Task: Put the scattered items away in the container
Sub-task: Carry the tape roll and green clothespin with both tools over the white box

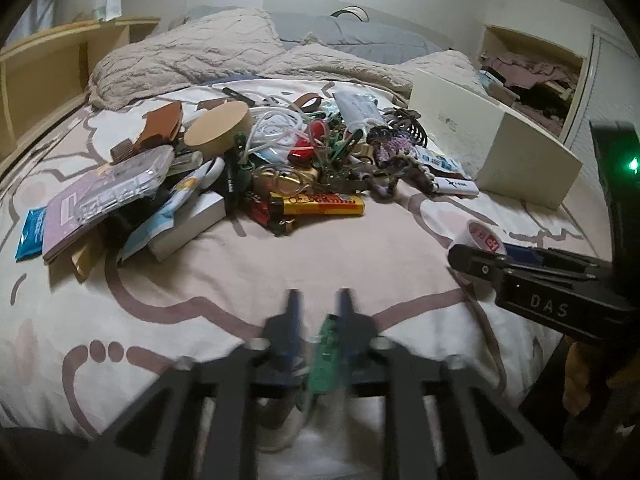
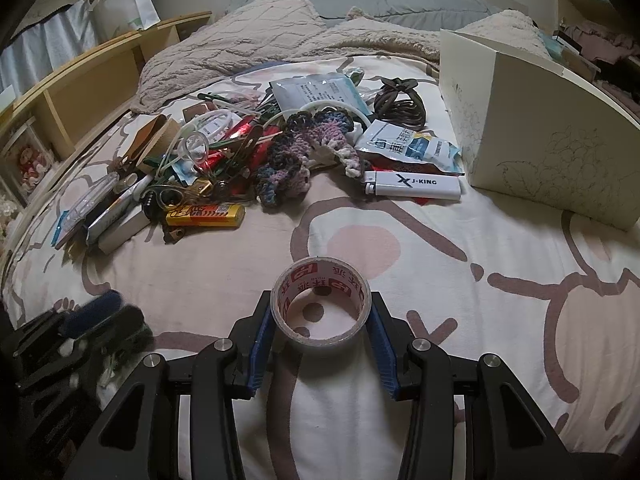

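A pile of scattered items (image 1: pixel 256 160) lies on the bed: a yellow lighter (image 1: pixel 320 205), a crocheted piece (image 2: pixel 296 152), a white J-KING lighter (image 2: pixel 414 185), packets and tubing. A cream box (image 1: pixel 496 148) stands at the right, also in the right wrist view (image 2: pixel 540 136). My right gripper (image 2: pixel 321 320) is shut on a roll of tape (image 2: pixel 320 304), just above the sheet; it shows in the left wrist view (image 1: pixel 476 258). My left gripper (image 1: pixel 319 312) is shut on a small green item (image 1: pixel 327 356), blurred, low over the sheet at the front.
A crumpled beige blanket (image 1: pixel 200 56) and grey pillows (image 1: pixel 352 36) lie behind the pile. A wooden shelf unit (image 1: pixel 44 72) runs along the left of the bed. A cluttered open cupboard (image 1: pixel 532 76) stands behind the box.
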Demonstrator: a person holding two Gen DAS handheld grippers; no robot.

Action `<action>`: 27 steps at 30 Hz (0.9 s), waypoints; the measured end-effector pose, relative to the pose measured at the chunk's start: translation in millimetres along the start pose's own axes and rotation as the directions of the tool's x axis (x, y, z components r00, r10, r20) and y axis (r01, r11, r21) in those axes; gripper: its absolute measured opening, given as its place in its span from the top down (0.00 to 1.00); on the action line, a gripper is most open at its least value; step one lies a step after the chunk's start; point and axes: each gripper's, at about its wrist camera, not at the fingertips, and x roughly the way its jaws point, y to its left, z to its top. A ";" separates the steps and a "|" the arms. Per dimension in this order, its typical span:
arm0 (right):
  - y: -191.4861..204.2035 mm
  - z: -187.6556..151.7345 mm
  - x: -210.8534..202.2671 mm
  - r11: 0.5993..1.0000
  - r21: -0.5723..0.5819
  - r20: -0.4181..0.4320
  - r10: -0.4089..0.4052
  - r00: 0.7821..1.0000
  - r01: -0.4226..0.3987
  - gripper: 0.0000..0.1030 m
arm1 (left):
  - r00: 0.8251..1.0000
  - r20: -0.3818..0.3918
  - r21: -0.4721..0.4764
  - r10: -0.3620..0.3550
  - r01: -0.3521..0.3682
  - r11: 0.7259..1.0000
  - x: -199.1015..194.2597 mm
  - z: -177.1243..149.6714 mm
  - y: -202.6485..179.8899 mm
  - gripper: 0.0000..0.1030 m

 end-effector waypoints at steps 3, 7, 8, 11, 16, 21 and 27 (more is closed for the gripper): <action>-0.6 0.2 0.0 1.000 0.003 -0.002 0.009 1.000 -0.009 0.56 | 1.000 0.008 -0.001 -0.001 0.001 1.000 -8.0 -1.2 1.2 0.45; 0.1 0.2 0.2 1.000 0.002 -0.004 0.011 1.000 -0.011 0.56 | 0.999 -0.035 0.041 0.008 -0.006 0.999 -9.4 -10.5 -4.1 0.45; 0.2 0.2 0.2 1.000 0.002 -0.004 0.011 1.000 -0.011 0.56 | 0.999 -0.046 0.046 0.007 -0.005 0.999 -8.1 -12.4 -5.2 0.46; 1.1 -0.3 -0.3 1.000 0.000 -0.004 0.013 1.000 -0.013 0.56 | 0.998 -0.069 0.063 0.010 -0.006 0.998 -3.9 -15.5 -8.7 0.59; 2.7 -0.9 -1.8 1.000 -0.009 -0.003 0.025 1.000 -0.025 0.56 | 0.996 -0.089 0.047 -0.002 0.006 0.999 1.0 -16.1 -5.0 0.81; 4.7 -1.1 -3.3 0.999 -0.019 0.003 0.035 0.999 -0.035 0.56 | 0.996 -0.086 0.037 -0.014 0.017 0.999 0.4 -15.6 -3.5 0.86; 4.5 0.1 -5.8 0.999 -0.016 0.009 0.048 0.999 -0.048 0.56 | 0.997 -0.075 0.048 -0.013 0.016 0.999 0.8 -10.8 -6.7 0.86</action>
